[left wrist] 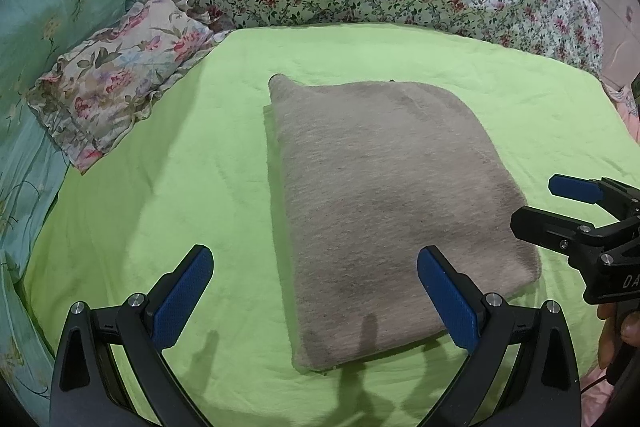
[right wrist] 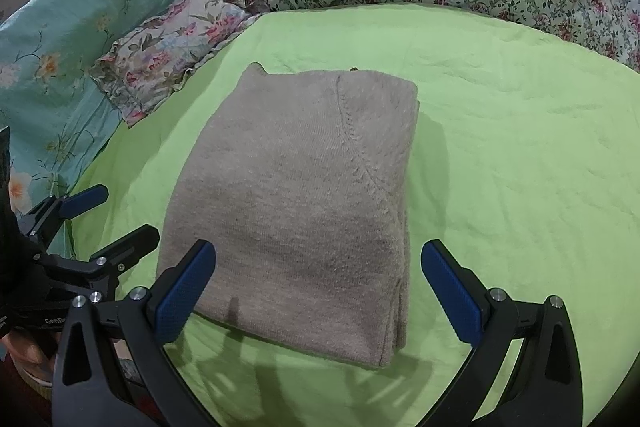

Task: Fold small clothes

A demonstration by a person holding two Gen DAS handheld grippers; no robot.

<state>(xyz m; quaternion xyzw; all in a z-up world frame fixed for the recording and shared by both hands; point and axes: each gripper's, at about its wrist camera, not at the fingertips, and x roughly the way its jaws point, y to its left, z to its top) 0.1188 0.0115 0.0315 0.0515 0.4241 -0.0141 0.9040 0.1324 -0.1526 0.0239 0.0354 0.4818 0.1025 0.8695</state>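
Now we are hovering both tongs wide and empty, left gripper [left wrist: 316,301] and right gripper [right wrist: 320,293], over the folded grey sweater [left wrist: 384,203] lying mid-frame on the green sheet [left wrist: 180,167]; we are judging its edges need only gentle squaring.

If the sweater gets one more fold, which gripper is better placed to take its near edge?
Probably the right gripper. It is open, with the sweater's near edge lying between its fingers. The left gripper, also open, sits off toward the sweater's left side, with one finger over green sheet.
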